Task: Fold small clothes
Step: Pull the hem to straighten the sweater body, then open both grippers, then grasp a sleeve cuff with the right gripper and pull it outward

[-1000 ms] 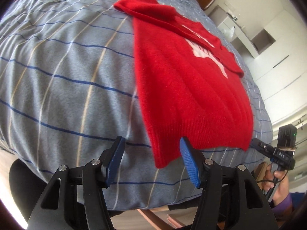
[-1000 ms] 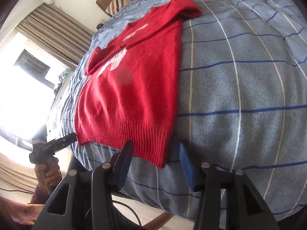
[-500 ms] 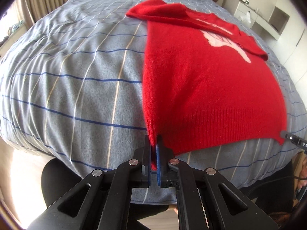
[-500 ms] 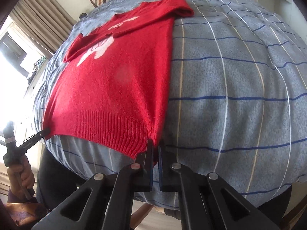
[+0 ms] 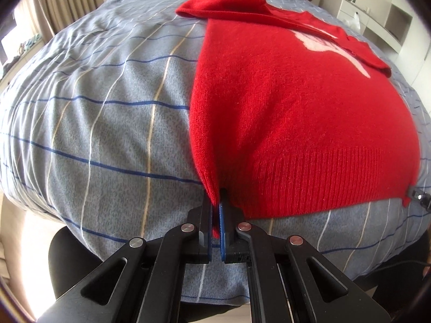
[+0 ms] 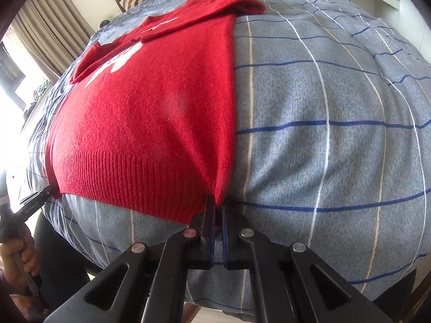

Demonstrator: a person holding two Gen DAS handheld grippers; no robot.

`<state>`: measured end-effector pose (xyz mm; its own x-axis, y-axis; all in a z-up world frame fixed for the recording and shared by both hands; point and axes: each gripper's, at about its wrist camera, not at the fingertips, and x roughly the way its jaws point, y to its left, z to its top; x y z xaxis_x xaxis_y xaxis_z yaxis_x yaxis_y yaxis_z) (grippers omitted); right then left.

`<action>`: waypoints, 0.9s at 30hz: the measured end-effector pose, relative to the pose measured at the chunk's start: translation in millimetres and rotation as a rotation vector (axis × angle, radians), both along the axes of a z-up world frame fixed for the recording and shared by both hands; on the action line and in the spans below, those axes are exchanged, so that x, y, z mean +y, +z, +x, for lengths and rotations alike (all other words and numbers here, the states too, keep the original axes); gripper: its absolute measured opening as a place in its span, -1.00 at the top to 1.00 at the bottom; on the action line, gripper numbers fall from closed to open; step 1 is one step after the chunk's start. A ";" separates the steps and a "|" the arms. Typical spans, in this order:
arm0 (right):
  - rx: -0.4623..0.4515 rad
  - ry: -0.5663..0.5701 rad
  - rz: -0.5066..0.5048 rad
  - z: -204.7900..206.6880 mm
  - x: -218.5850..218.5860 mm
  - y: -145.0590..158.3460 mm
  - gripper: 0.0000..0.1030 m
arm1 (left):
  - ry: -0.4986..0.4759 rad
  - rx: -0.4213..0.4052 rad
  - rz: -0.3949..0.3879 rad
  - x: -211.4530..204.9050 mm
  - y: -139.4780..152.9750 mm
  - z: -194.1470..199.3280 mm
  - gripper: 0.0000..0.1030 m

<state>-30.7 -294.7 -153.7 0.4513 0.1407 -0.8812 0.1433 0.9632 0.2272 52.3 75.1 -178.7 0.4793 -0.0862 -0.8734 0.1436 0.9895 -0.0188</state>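
Observation:
A red knitted sweater (image 5: pixel 296 113) with a white print lies flat on a bed, its sleeves folded across the chest and its ribbed hem nearest me. My left gripper (image 5: pixel 216 202) is shut on the hem's left corner, which is pinched up into a small peak. In the right wrist view the same sweater (image 6: pixel 150 113) fills the left half, and my right gripper (image 6: pixel 217 207) is shut on the hem's right corner. The other gripper's tip shows at each view's outer edge, at the far hem corner.
The bed carries a grey-blue cover (image 5: pixel 107 134) with blue and cream stripes. A hand (image 6: pixel 16 253) holds the left gripper's handle at the lower left. Curtains (image 6: pixel 45 27) and a window stand on the left, white shelves (image 5: pixel 382 18) on the right, a wooden headboard behind.
Both grippers went from open around the hem corners to shut on them. Both tilted further down toward the bed, and each corner now rises in a pinched peak.

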 end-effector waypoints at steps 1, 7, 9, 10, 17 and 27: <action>-0.003 0.000 -0.001 0.1 0.6 -0.1 0.94 | 0.002 -0.005 0.005 -4.5 -1.8 -0.1 0.96; -0.013 -0.008 0.002 -1.0 0.7 -0.6 0.94 | 0.009 -0.018 0.027 -16.2 -3.4 -5.6 0.94; -0.015 -0.013 -0.002 -3.2 1.3 -0.6 0.94 | 0.008 -0.027 0.036 -18.4 -3.1 -8.5 0.93; -0.016 -0.015 -0.006 -3.4 2.4 -0.3 0.94 | 0.008 -0.036 0.047 -19.8 -2.6 -11.0 0.88; 0.105 0.025 0.036 -16.9 -17.4 13.9 0.28 | -0.010 -0.046 0.135 -16.7 16.8 -37.1 -0.47; -0.234 0.303 -0.295 99.3 -2.0 129.2 -0.15 | 0.096 -0.213 0.158 18.7 75.3 -50.9 -0.50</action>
